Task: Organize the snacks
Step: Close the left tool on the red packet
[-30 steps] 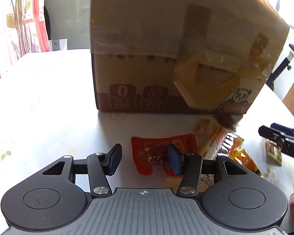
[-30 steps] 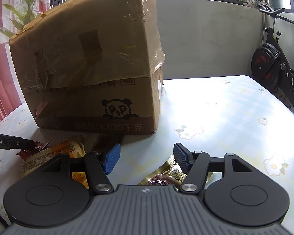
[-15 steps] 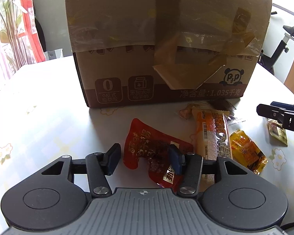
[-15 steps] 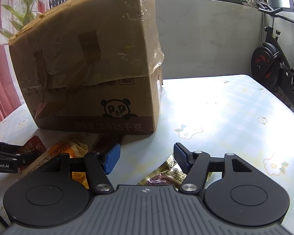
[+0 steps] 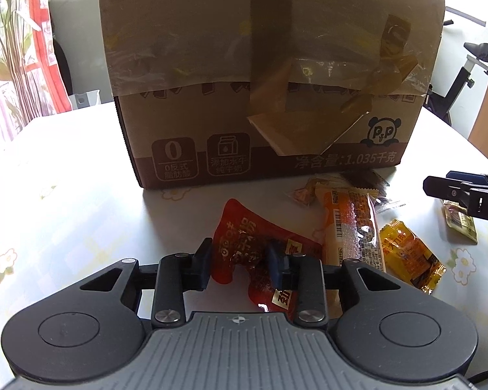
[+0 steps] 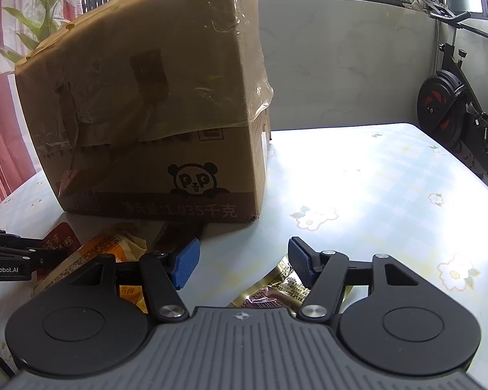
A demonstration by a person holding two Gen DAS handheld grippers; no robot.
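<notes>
A red snack packet (image 5: 244, 237) lies on the table in front of the cardboard box (image 5: 266, 74). My left gripper (image 5: 240, 261) has its jaws around the packet, closing in on it, with a gap left between them. An orange long packet (image 5: 351, 227), a yellow packet (image 5: 406, 253) and a small tan packet (image 5: 460, 221) lie to the right. My right gripper (image 6: 242, 261) is open and empty above a gold-brown packet (image 6: 276, 287). It also shows in the left wrist view (image 5: 465, 191).
The box (image 6: 153, 113) stands at the table's middle, taped on top. An exercise bike (image 6: 455, 104) stands beyond the table's right edge. A plant and red curtain are at the far left. The flowered tablecloth (image 6: 374, 175) stretches to the right.
My left gripper has moved forward over the red packet and its jaws have narrowed around it. The right gripper has stayed still.
</notes>
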